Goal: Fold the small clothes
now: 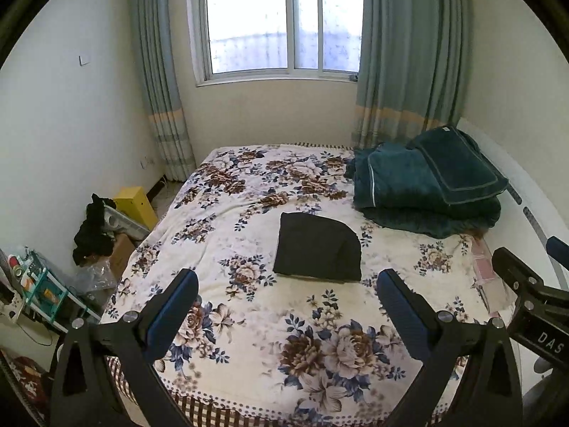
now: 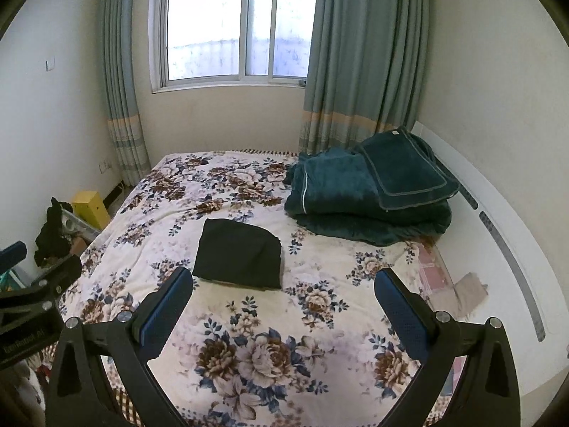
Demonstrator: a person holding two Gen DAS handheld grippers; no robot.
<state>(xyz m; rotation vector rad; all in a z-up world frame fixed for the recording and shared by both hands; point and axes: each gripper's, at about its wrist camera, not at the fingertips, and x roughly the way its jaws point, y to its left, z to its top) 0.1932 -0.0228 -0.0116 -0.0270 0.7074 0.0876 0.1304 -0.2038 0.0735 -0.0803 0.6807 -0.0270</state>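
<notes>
Dark garment (image 1: 317, 248) lay folded, compact, mid-bed (image 1: 249, 320). Left gripper (image 1: 287, 286) and right gripper (image 2: 283, 284) hung above bed's near end, fingers wide apart, empty. Folding looked finished; nothing visibly left.

The folded black garment (image 1: 318, 247) lay flat near the middle of the floral-patterned bed cover (image 1: 249, 320). Behind it and to the right, a heap of folded dark teal plush blankets (image 1: 426, 185) sat on the same cover, against the far right corner near the long blue-grey curtain (image 1: 402, 71). The white-framed window (image 1: 281, 21) stood behind the bed. To the left of the bed, on the floor, a yellow box (image 1: 137, 204) stood behind a crumpled black cloth (image 1: 92, 231).
</notes>
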